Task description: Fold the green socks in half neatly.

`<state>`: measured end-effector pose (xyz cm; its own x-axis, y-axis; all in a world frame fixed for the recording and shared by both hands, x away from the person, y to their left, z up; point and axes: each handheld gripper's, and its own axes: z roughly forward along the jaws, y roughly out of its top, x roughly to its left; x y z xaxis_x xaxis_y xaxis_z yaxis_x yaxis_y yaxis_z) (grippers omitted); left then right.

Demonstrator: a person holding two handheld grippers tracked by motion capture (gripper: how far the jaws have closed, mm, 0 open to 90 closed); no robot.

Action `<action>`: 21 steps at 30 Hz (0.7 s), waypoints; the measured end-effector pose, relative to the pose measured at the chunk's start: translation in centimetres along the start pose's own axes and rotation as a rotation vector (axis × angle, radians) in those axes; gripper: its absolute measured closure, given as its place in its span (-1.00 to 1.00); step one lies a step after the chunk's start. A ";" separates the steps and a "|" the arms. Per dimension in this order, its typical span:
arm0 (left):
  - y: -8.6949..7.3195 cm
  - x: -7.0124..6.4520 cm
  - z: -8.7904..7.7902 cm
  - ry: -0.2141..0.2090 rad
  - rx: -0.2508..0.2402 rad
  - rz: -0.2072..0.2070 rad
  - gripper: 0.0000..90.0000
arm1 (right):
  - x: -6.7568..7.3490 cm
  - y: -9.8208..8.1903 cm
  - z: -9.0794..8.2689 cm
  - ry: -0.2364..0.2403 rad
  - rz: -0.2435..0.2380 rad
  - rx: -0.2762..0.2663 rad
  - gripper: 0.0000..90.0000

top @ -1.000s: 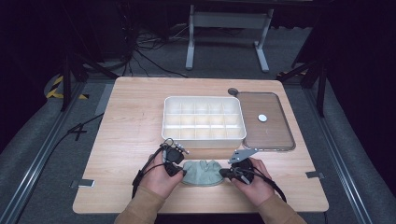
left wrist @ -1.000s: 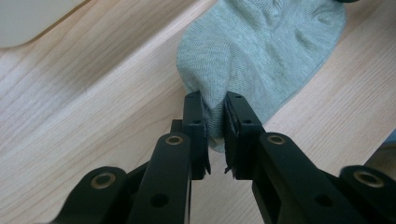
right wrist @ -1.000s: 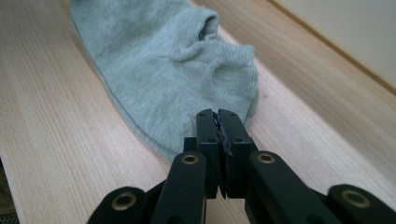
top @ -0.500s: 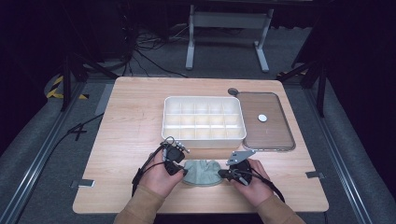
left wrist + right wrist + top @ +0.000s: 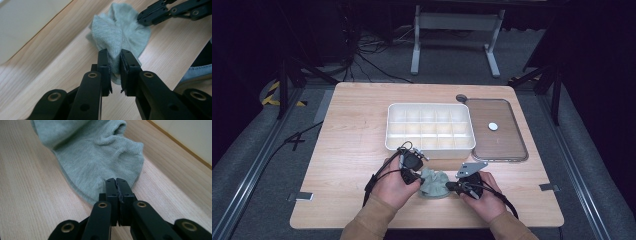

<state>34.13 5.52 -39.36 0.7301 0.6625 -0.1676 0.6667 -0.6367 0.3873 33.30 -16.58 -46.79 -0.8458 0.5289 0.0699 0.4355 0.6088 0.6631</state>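
Both forearms come in low over the near edge of the wooden table, hands angled inward toward each other. The left gripper pinches a raised fold of the grey-green sock, its jaws held slightly apart by the cloth. The right gripper has its jaws pressed together on the sock's near edge. The sock lies bunched between the hands, just in front of the white compartment tray. No writing is legible anywhere.
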 end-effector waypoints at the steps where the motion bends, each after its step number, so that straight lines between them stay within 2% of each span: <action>1: 0.2 -0.2 0.2 0.001 0.006 0.008 0.77 | 0.0 -0.1 0.0 0.001 -0.001 -0.004 0.98; 10: 2.1 -1.7 2.1 -0.031 0.022 0.073 0.77 | 0.0 -0.3 0.0 0.001 0.000 -0.020 0.98; 12: 2.5 -1.8 2.6 -0.039 0.026 0.079 0.76 | 0.0 -0.4 0.0 0.003 -0.002 -0.024 0.98; 18: 2.6 -1.5 4.6 -0.126 0.002 0.070 0.75 | -0.3 -0.6 0.0 0.020 0.008 -0.037 0.98; 20: 2.6 -1.6 4.6 -0.130 -0.003 0.076 0.75 | -0.3 -0.5 0.0 0.021 0.008 -0.036 0.98; 21: 2.6 -1.5 4.7 -0.128 -0.024 0.079 0.70 | -0.3 -0.5 0.0 0.022 0.009 -0.036 0.98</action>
<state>35.41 1.02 -42.35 0.7944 0.5537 -0.2495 0.6036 -0.6744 0.4253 33.32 -17.10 -47.14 -0.8486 0.5209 0.0919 0.4319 0.5821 0.6889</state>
